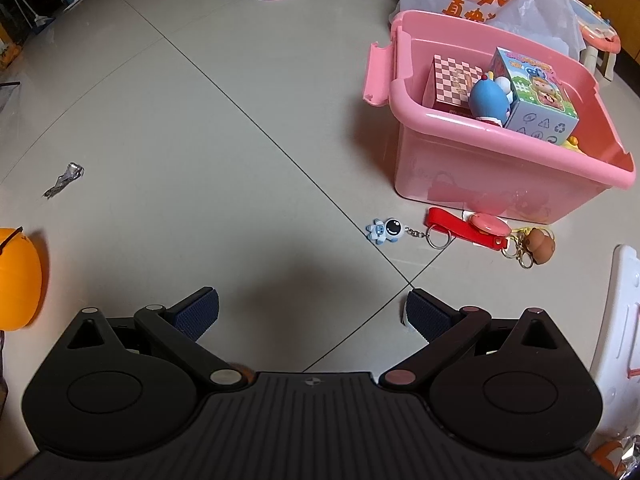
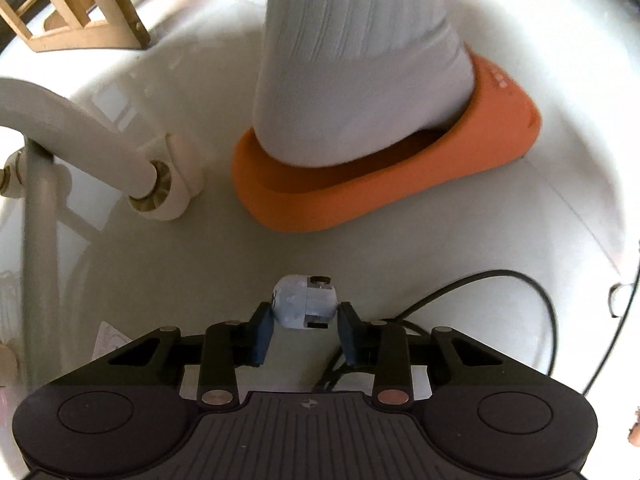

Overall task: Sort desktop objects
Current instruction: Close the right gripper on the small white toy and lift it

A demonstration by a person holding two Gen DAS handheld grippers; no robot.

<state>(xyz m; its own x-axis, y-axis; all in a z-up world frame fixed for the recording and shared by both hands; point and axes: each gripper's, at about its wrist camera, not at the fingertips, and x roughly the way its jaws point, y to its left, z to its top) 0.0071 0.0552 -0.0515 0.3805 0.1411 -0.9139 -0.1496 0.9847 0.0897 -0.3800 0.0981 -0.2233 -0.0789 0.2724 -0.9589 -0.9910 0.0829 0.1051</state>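
In the left wrist view my left gripper point(image 1: 312, 312) is open and empty above the tiled floor. Ahead of it lie an astronaut keychain point(image 1: 385, 231), a red strap keychain with a pink disc point(image 1: 466, 227) and a brown figure keychain point(image 1: 540, 243). Behind them stands a pink bin point(image 1: 500, 168) holding a checkered box point(image 1: 454, 84), a blue toy figure point(image 1: 488, 98) and a colourful box point(image 1: 536, 96). In the right wrist view my right gripper point(image 2: 305, 320) is shut on a pale blue-grey toy point(image 2: 302, 302), held above the floor.
A crumpled foil wrapper point(image 1: 64, 180) lies at left, an orange object point(image 1: 18, 280) at the left edge, a white plastic panel point(image 1: 616, 340) at right. A socked foot in an orange slipper point(image 2: 360, 172), a caster leg point(image 2: 160, 188) and a black cable point(image 2: 500, 280) are near the right gripper.
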